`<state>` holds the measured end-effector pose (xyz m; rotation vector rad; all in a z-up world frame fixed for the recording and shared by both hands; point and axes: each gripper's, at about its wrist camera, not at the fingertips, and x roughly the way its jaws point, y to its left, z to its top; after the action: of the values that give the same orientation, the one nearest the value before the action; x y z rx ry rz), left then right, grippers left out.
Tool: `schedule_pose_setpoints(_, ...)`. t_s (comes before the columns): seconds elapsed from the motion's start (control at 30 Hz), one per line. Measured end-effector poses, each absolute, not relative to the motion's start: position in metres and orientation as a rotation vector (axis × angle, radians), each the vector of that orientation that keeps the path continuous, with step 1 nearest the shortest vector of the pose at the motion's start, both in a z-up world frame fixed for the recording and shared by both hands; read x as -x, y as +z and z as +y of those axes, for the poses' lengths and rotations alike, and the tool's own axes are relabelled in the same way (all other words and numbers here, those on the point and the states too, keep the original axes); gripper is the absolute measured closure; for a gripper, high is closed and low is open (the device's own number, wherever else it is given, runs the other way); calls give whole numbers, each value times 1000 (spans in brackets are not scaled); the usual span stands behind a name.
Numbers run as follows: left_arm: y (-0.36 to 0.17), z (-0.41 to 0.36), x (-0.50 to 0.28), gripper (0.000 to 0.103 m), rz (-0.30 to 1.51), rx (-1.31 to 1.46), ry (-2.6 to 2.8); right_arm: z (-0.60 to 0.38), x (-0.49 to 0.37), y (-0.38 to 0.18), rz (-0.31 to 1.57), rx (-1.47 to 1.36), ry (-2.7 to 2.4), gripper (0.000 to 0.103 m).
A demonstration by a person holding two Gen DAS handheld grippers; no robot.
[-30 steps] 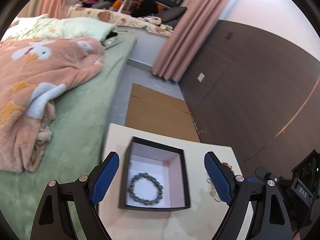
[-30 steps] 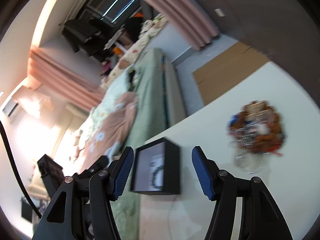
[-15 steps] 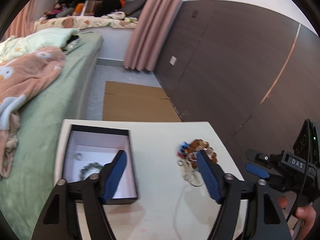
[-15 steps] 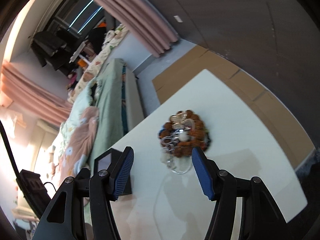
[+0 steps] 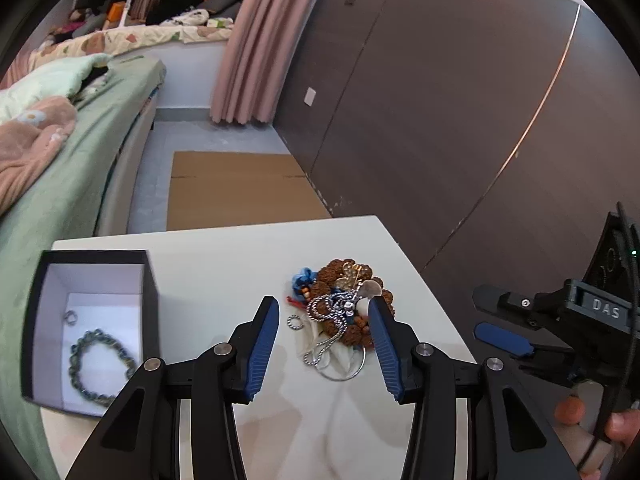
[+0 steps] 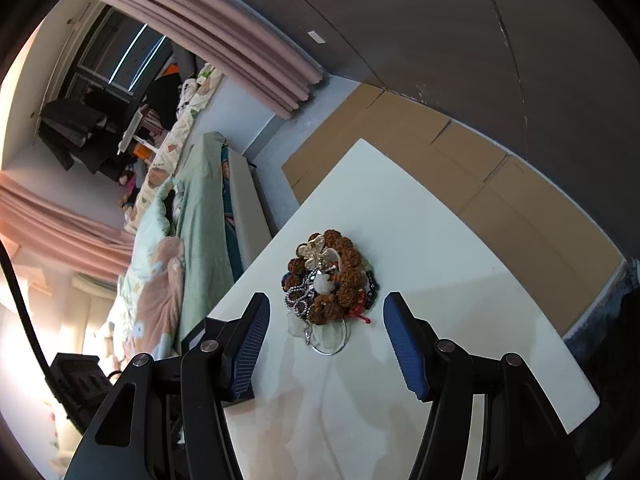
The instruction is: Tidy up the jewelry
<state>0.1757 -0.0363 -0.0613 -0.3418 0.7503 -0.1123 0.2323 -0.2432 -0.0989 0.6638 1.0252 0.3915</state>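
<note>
Left gripper hangs over the jewelry pile on the white table, jaws apart, the pile lying between its blue pads. Right gripper spread wide too, pile just ahead. Black box off left, bracelet inside.

Both tongs, left tongs and right tongs, have black angular arms, silver round screws and ribbed blue pads. Right of the left tongs, a black housing reads "DAS".
</note>
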Motion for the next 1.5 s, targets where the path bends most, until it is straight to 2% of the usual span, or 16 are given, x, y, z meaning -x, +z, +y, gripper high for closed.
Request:
schedule_pose_setpoints(0.13,-69,-42,-191,55,806,330,-97,-251,-238,-103,1037,-690,372,42)
schedule_pose_setpoints(0.27,-79,-48,-206,65,850,325,-80,-257,-240,-107,1049,-720,367,42)
schedule_pose_setpoints(0.73,-104,-73,-223,65,852,256,-47,-257,-248,-116,1083,-718,356,42)
schedule_pose_setpoints(0.93,-112,-71,-220,77,861,247,-51,-252,-247,-117,1094,-704,365,42)
schedule_pose_setpoints(1.0,-110,-68,-218,87,846,248,-48,-253,-247,-118,1096,-705,362,42)
schedule_pose_setpoints(1.03,-107,-66,-216,100,837,244,-49,-253,-248,-118,1096,-705,360,42)
schedule_pose_setpoints(1.27,-101,-49,-210,101,834,276,-55,-251,-249,-120,1104,-688,358,42)
schedule_pose_setpoints(1.5,-72,-31,-195,101,762,342,-81,-246,-249,-120,1111,-673,362,42)
